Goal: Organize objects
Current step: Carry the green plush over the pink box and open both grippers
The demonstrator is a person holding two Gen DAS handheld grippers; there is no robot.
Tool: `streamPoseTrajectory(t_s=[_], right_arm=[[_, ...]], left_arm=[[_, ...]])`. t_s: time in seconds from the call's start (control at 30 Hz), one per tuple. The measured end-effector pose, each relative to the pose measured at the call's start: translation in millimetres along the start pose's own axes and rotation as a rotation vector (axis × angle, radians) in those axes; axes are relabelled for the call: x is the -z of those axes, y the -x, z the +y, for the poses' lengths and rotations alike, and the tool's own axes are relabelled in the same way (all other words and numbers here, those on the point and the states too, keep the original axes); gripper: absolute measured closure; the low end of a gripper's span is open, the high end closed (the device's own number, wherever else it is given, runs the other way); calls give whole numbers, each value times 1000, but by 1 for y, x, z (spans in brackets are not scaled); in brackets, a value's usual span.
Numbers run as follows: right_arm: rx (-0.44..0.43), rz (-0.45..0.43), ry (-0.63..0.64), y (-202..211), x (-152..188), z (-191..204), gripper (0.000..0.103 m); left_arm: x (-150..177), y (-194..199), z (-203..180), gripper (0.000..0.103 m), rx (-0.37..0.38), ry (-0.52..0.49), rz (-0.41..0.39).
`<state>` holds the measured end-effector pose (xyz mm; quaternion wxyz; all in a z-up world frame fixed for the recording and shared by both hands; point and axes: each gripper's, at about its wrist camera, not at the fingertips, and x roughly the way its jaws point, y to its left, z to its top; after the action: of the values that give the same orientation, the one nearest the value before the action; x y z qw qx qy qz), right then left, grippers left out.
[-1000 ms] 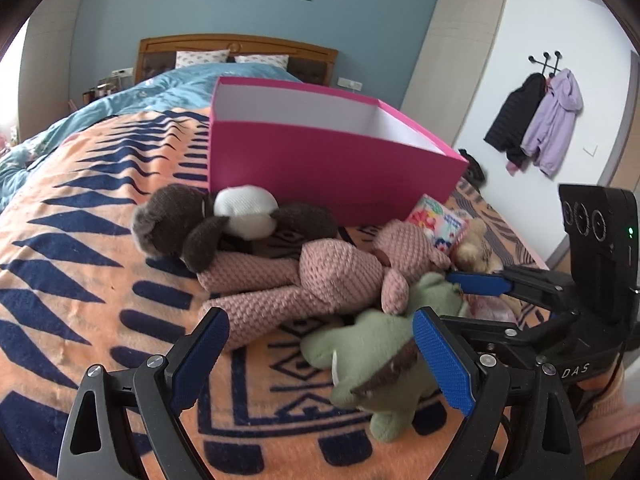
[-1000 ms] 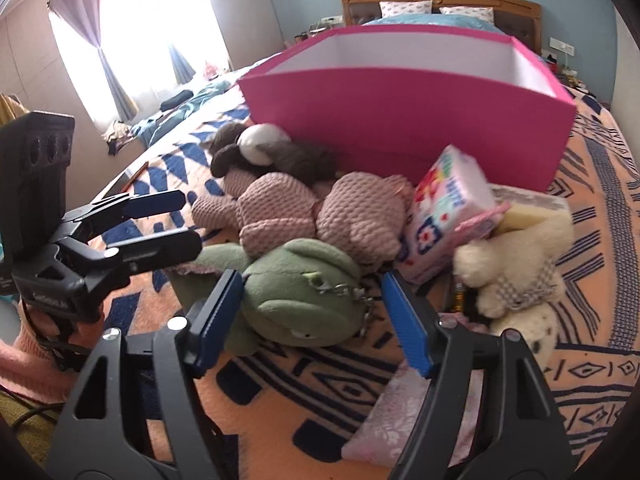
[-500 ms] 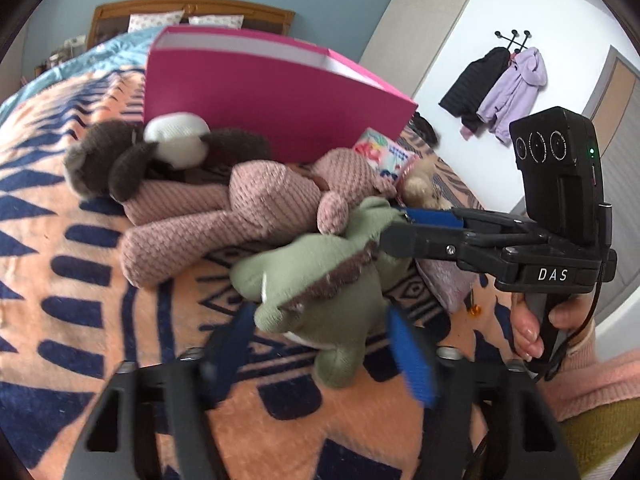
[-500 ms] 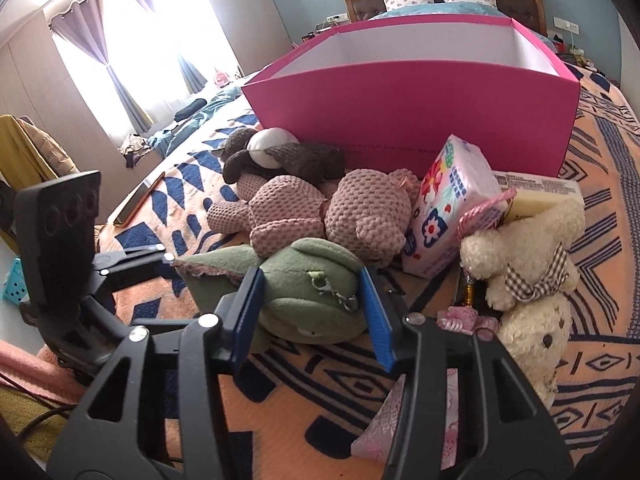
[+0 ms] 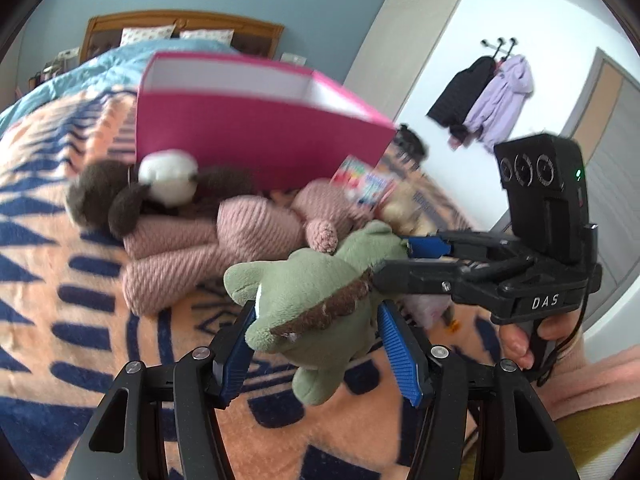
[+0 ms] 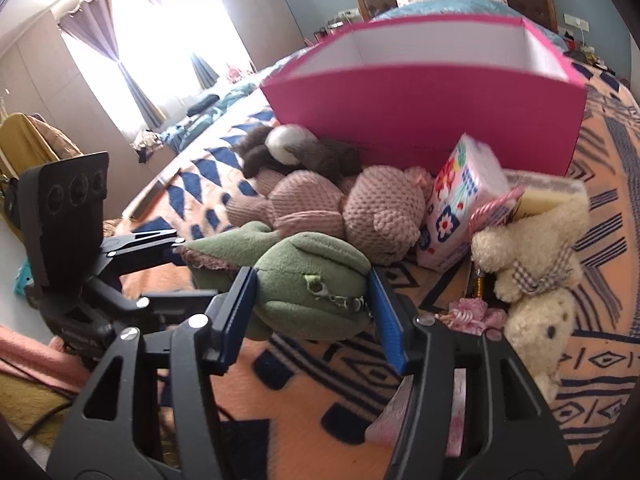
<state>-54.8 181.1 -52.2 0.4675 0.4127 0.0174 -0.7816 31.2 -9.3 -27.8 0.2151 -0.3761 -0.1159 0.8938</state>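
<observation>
1. Green plush toy [image 5: 320, 304] sits lifted above the patterned blanket [image 5: 60, 320], before the pink box [image 5: 256, 140].
2. My left claw [image 5: 316, 344] clamps its head.
3. My right claw [image 6: 312, 304] grips its body, jaws opening slightly.

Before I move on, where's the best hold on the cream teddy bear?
Probably the cream teddy bear at its narrow neck, where the checked ribbon cinches it, coming down from above on its open right side; the flowered tissue pack crowds its left.
</observation>
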Motion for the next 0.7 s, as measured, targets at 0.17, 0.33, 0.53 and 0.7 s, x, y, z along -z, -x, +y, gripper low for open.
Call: streamPoseTrajectory(t_s=[0.17, 0.33, 0.53, 0.7], right_arm=[[0, -76, 53, 29, -22, 16, 45], [-8, -159, 97, 46, -57, 23, 46], [24, -206, 150, 38, -110, 16, 46], [47, -230, 134, 27, -153, -6, 46]], left_arm=[[-33, 26, -15, 43, -33, -96, -90], [-74, 40, -14, 43, -59, -142, -168], [-134, 31, -3, 43, -116, -171, -216], [-171, 8, 17, 43, -167, -162, -203]])
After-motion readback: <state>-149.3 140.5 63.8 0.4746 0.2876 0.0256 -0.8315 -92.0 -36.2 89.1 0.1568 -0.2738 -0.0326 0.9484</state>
